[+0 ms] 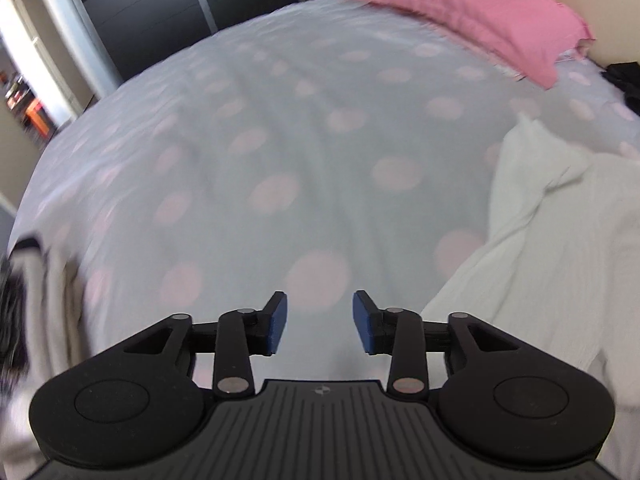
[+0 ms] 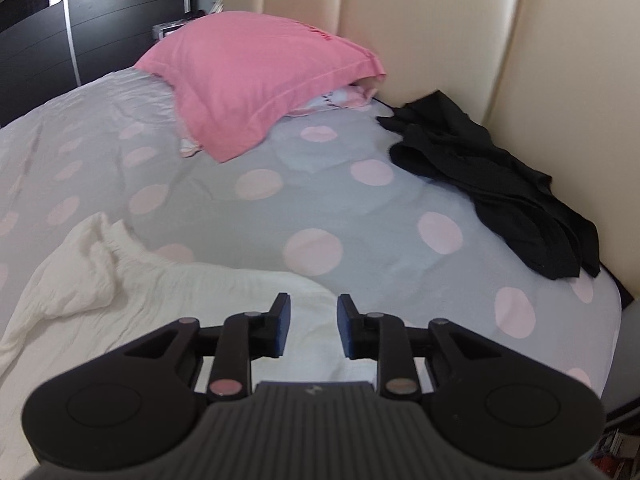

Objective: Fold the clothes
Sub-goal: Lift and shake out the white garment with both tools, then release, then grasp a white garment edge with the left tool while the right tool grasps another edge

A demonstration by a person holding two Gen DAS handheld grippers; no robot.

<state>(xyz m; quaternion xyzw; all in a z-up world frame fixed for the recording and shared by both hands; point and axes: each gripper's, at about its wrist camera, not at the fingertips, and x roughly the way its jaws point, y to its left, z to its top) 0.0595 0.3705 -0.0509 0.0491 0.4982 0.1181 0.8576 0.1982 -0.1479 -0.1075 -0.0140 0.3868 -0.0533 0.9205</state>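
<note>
right gripper (image 2: 309,326) jaws apart over rumpled white garment (image 2: 100,292) | left gripper (image 1: 319,322) apart too | black clothes (image 2: 500,188) heaped beyond pillow (image 2: 256,88) | I'd spread it flat before creasing

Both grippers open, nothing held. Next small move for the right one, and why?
Probably lower the right gripper onto the white garment edge just below it and close. It is open, empty, hovering over the crumpled cloth. The black garment lies farther off by the headboard, and the left gripper is over bare bedsheet.
</note>
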